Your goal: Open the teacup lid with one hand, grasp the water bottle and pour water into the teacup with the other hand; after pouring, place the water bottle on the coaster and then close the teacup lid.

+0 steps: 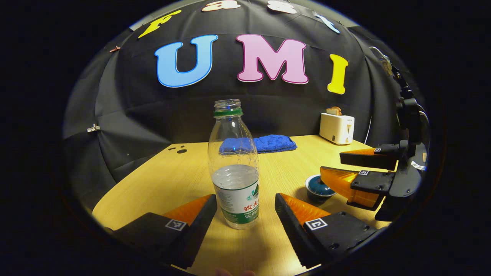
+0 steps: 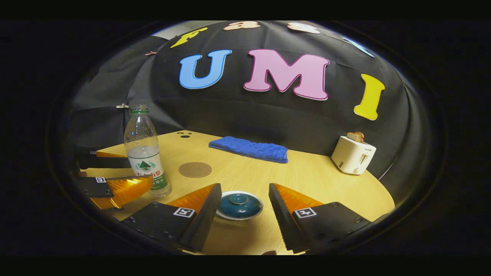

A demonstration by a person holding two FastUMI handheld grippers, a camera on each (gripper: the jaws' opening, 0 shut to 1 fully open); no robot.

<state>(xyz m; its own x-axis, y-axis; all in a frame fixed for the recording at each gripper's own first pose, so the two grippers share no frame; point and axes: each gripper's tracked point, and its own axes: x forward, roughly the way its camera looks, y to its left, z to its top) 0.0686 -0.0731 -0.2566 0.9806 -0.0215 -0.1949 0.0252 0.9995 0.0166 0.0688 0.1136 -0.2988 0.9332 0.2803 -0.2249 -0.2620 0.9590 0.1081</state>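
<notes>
In the left gripper view, the left tongs (image 1: 245,209) stand wide apart with the water bottle (image 1: 234,168) upright between the two fingers, touched by neither as far as I can tell. The bottle has no cap, is partly filled, and stands on the bench (image 1: 165,176) with its long axis vertical, dead ahead of these tongs. To the right, the right tongs (image 1: 347,168) hang over the lidded teacup (image 1: 318,188), their fingers parted. A blue cloth (image 1: 274,143) and a white toaster (image 1: 336,128) sit at the back of the bench.

In the right gripper view, the right tongs (image 2: 243,201) are spread apart, and the teacup with its dark blue lid (image 2: 239,203) sits on the bench just ahead, centred in the gap, the lid's knob pointing up. The lid is still on. The bottle (image 2: 146,153) stands off to the left with the left tongs (image 2: 126,172) about it, and the round brown coaster (image 2: 195,169) lies bare just beside the bottle, between it and the cloth (image 2: 249,148).

So each tool is nearest its own thing: right for the lid, left for the bottle. I judge lifting the lid to be the step at hand, calling for a drop onto the knob and a squeeze.
</notes>
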